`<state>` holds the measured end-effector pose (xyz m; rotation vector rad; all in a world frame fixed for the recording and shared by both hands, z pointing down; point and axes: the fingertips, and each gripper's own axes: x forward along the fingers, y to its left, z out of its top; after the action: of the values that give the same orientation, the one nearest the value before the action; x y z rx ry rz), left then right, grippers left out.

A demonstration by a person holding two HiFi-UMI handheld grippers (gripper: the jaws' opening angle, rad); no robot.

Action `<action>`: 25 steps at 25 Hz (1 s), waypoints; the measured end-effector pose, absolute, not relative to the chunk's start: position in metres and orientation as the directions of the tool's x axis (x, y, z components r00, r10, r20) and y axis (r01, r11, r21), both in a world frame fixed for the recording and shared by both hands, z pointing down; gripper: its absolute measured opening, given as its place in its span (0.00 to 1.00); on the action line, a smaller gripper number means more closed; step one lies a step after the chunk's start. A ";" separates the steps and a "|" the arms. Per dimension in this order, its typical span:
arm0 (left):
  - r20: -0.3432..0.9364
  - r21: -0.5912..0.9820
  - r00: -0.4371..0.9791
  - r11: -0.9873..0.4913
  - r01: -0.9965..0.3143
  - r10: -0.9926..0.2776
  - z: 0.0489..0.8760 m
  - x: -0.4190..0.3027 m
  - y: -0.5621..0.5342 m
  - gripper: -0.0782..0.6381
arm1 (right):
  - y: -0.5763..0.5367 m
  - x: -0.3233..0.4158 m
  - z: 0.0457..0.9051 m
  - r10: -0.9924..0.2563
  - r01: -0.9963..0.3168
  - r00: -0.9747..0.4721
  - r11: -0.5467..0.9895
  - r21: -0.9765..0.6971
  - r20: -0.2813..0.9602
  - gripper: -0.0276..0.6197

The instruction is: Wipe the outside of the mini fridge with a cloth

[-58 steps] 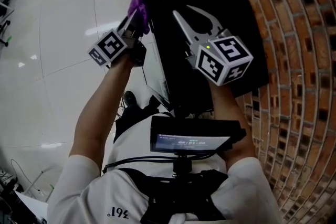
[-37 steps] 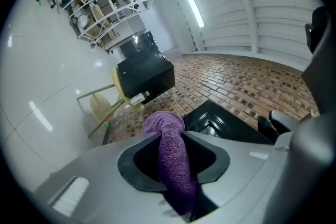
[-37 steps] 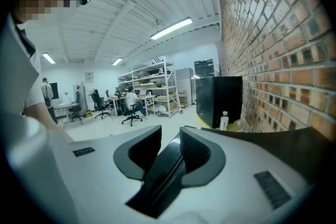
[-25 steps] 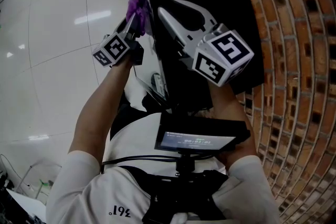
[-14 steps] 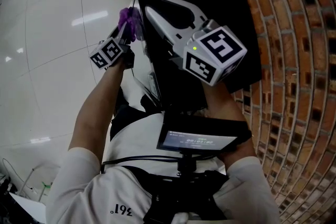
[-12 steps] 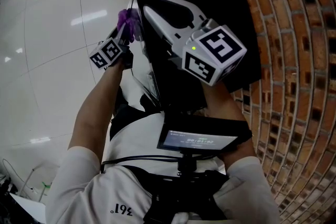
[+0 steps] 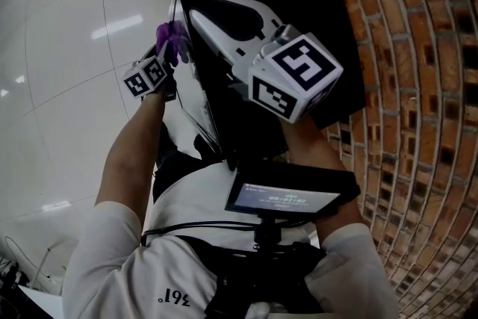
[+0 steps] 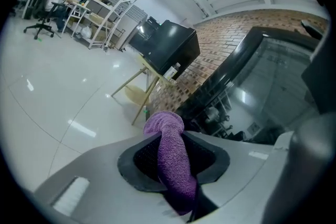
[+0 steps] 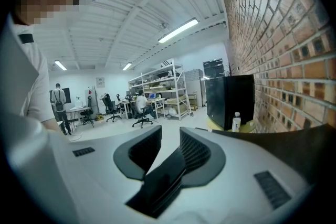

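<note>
Looking down from the head view, the black mini fridge stands against a brick wall, with white floor tiles to its left. The left hand-held gripper sits low beside the fridge's left face, and a purple cloth shows just past its marker cube, close against the fridge's edge. This view does not show whether the cloth touches the fridge. The left gripper view shows the grip itself: the jaws pinch the cloth in a rolled strip, and its rounded end sticks out beyond the pads. The fridge's glossy side fills the right of that picture and reflects the room. That view also shows a second black cabinet on a pale stand farther off, and white shelving behind it, both outside the head view. The right hand-held gripper hovers over the fridge's top. In its own view the jaws stand a little apart with nothing between them, and bare floor shows through the gap. Only that view shows a small bottle beside the far cabinet and people at desks deep in the room.
</note>
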<state>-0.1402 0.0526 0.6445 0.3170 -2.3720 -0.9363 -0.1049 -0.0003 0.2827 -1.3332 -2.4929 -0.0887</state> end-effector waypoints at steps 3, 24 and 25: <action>0.456 0.662 -0.786 0.749 -0.013 -0.417 0.657 -0.137 0.051 0.25 | -0.001 -0.105 0.283 0.801 0.820 -0.518 0.565 -0.091 0.301 0.19; 0.427 0.698 -0.796 0.716 -0.013 -0.430 0.640 -0.133 0.058 0.25 | -0.001 -0.104 0.283 0.804 0.822 -0.516 0.562 -0.094 0.295 0.19; 0.408 0.709 -0.804 0.704 -0.020 -0.434 0.634 -0.132 0.058 0.25 | -0.001 -0.104 0.283 0.804 0.821 -0.516 0.562 -0.094 0.295 0.19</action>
<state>-0.1316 0.0577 0.6336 0.3454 -2.3474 -0.9681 -0.1038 -0.0015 0.2830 -1.3383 -2.4945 -0.0817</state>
